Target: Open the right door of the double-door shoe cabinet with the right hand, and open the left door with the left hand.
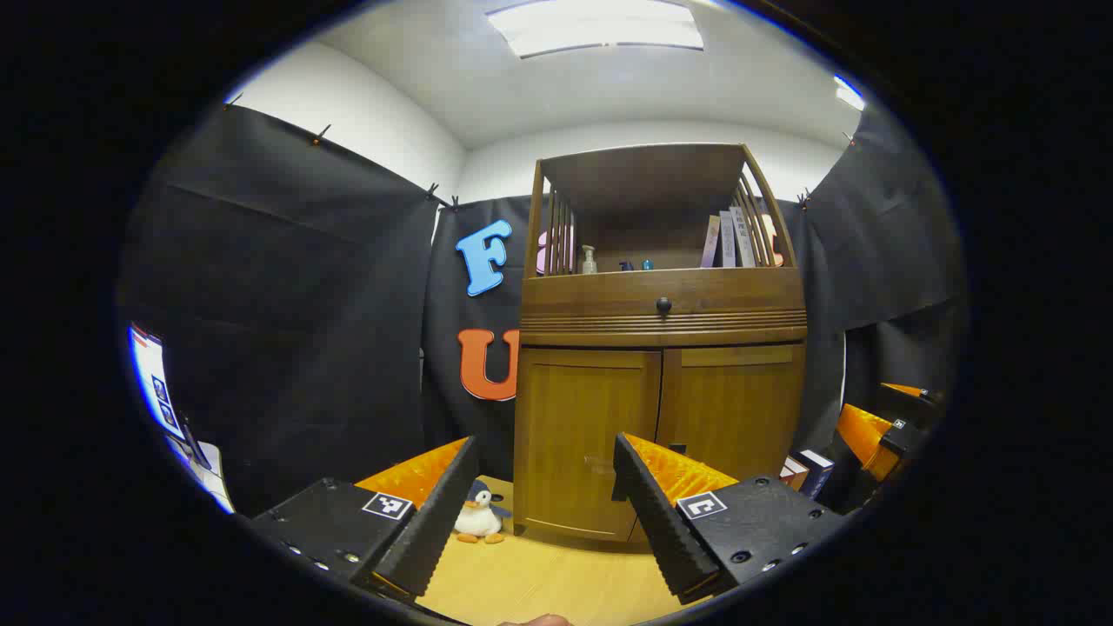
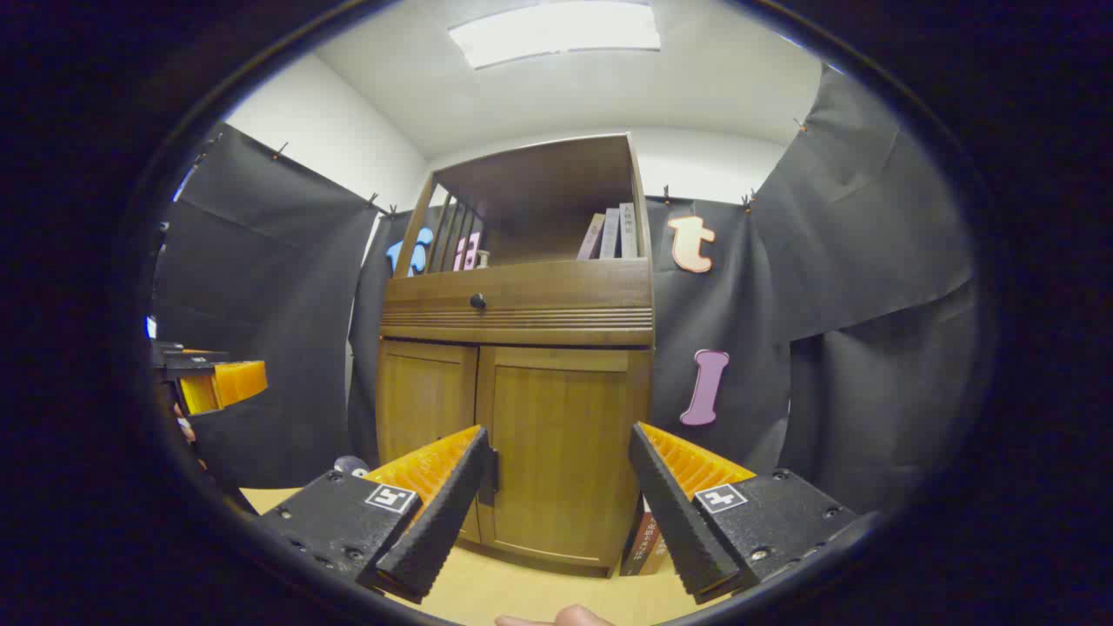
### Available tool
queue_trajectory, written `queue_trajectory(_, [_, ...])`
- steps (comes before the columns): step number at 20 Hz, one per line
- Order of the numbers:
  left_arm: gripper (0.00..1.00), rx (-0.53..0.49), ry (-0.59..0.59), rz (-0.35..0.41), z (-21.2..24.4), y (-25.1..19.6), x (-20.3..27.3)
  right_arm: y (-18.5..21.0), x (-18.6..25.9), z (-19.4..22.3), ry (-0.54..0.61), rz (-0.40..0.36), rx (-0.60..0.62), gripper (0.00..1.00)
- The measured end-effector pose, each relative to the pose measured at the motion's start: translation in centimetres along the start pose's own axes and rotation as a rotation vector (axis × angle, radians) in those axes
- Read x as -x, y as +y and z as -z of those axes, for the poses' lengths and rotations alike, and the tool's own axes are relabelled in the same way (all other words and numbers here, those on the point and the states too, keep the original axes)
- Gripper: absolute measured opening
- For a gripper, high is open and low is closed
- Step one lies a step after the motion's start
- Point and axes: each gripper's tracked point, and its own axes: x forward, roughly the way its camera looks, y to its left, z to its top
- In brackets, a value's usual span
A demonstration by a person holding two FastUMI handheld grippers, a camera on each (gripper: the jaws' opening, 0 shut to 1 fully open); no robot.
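The wooden shoe cabinet (image 1: 661, 330) stands ahead on the floor, with its left door (image 1: 587, 435) and right door (image 1: 735, 409) both closed. My left gripper (image 1: 546, 448) is open and hovers short of the left door, touching nothing. In the right gripper view the right door (image 2: 561, 443) faces me with a dark handle (image 2: 494, 474) at the seam, next to the left door (image 2: 426, 400). My right gripper (image 2: 561, 435) is open in front of that door, apart from it. Each gripper also appears farther off: the right gripper (image 1: 878, 435) and the left gripper (image 2: 217, 382).
A drawer with a round knob (image 1: 663, 305) sits above the doors, under an open shelf with books (image 1: 730, 239) and small bottles. A penguin plush (image 1: 478, 519) lies on the wooden floor left of the cabinet. Books (image 2: 648, 539) lean at its right side.
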Motion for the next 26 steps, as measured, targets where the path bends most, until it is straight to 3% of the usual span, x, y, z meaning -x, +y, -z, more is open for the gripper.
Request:
queue_trajectory(6, [0.95,0.013,0.01,0.045,0.5,-0.1,-2.0,2.0,-1.7,0.6,0.008,0.049,-0.03,1.0])
queue_trajectory(7, [1.0,0.008,0.0,0.05,0.6,0.3,-2.6,2.4,-1.9,0.2,0.0,0.05,-0.036,1.0])
queue_trajectory(8, [0.95,0.01,0.003,0.054,0.9,0.6,-3.2,2.6,-2.2,0.0,-0.005,0.061,-0.03,1.0])
queue_trajectory(12, [1.0,0.028,-0.009,0.075,1.2,1.9,-4.4,4.1,-3.4,0.5,0.014,0.07,0.002,1.0])
queue_trajectory(13, [0.95,0.018,-0.013,0.076,1.3,2.2,-4.5,4.4,-3.6,0.8,0.024,0.076,0.009,1.0])
queue_trajectory(15, [0.95,0.002,-0.022,0.08,1.5,2.9,-4.9,5.3,-4.4,1.2,0.038,0.075,0.007,1.0])
queue_trajectory(17, [1.0,0.002,-0.033,0.086,1.7,3.2,-5.5,5.9,-5.5,1.7,0.057,0.074,0.001,1.0])
queue_trajectory(19, [0.94,-0.003,-0.031,0.09,2.2,3.7,-6.0,6.5,-6.7,2.5,0.073,0.081,0.002,1.0])
queue_trajectory(26, [0.95,-0.02,-0.01,0.064,3.4,6.6,-6.8,9.5,-11.0,7.1,0.203,0.09,0.001,1.0])
